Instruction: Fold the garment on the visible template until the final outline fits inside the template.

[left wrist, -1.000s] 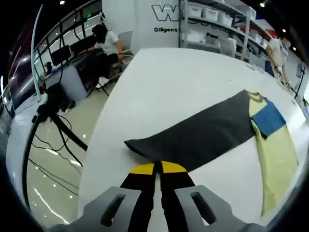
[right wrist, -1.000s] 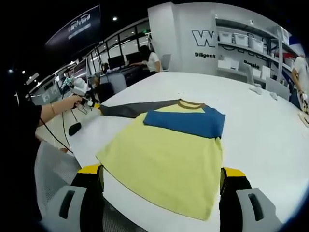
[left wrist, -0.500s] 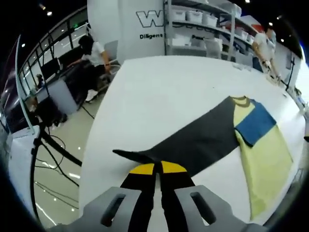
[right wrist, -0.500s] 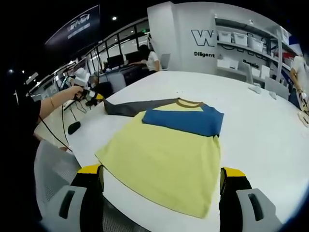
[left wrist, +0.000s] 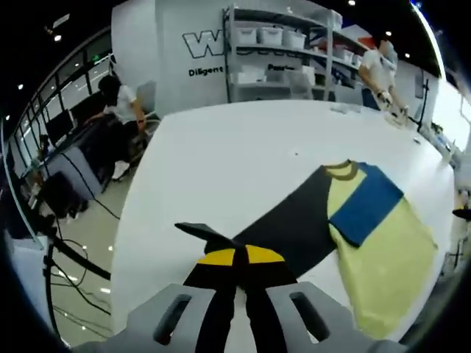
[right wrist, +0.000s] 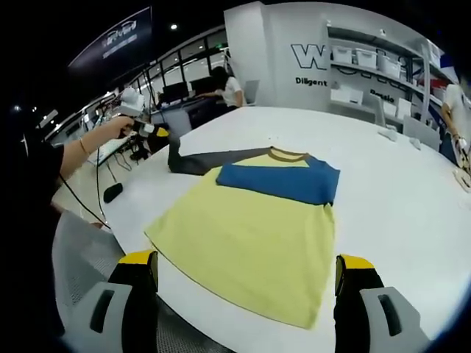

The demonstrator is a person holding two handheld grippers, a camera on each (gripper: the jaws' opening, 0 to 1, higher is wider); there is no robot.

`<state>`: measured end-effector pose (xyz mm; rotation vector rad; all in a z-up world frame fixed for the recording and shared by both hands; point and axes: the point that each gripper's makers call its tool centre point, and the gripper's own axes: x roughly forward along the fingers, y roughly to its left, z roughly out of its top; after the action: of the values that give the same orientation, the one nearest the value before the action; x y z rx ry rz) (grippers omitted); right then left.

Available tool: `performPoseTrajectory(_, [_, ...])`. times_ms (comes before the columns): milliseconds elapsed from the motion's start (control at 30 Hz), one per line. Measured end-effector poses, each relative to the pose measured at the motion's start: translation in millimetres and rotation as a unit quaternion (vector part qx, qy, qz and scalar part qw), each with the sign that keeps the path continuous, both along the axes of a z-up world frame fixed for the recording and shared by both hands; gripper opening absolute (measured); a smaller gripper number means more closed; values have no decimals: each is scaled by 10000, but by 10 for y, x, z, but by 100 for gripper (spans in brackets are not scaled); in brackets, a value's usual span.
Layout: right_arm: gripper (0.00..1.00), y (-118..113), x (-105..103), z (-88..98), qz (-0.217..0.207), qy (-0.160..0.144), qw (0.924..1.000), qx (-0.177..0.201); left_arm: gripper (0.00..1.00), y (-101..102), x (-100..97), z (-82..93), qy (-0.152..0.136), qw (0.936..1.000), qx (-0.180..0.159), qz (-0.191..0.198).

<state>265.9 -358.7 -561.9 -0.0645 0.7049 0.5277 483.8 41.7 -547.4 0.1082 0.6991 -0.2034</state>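
A yellow T-shirt [right wrist: 250, 235] lies on the white table [right wrist: 397, 198], its blue sleeve [right wrist: 283, 182] folded across the chest below a brown collar [right wrist: 288, 155]. Its dark grey sleeve [right wrist: 202, 161] stretches out to the left. My left gripper [left wrist: 241, 256] is shut on the end of that grey sleeve [left wrist: 291, 228] and holds it lifted off the table; in the right gripper view that gripper [right wrist: 153, 131] is at the upper left, in a person's hand. My right gripper [right wrist: 245, 273] stands open at the near hem, nothing between its jaws.
The table's left edge [left wrist: 121, 243] drops to a shiny floor with cables. A person [left wrist: 121, 107] sits at desks beyond it. Shelving with white bins [left wrist: 280, 51] stands behind the table, and another person [left wrist: 379, 70] stands at its far right.
My left gripper has lifted the grey sleeve end and carried it toward the shirt body, so the sleeve lies shorter and its tip curls up. The right gripper has stayed still.
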Motion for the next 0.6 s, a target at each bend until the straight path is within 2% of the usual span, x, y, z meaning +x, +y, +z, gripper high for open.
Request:
performPoseTrajectory(433, [99, -2, -29, -18, -31, 25, 10000, 70, 0, -626, 294, 260, -242, 9982, -147, -532])
performPoseTrajectory(600, [99, -23, -24, -7, -79, 12, 10000, 56, 0, -798, 370, 326, -296, 9972, -298, -619])
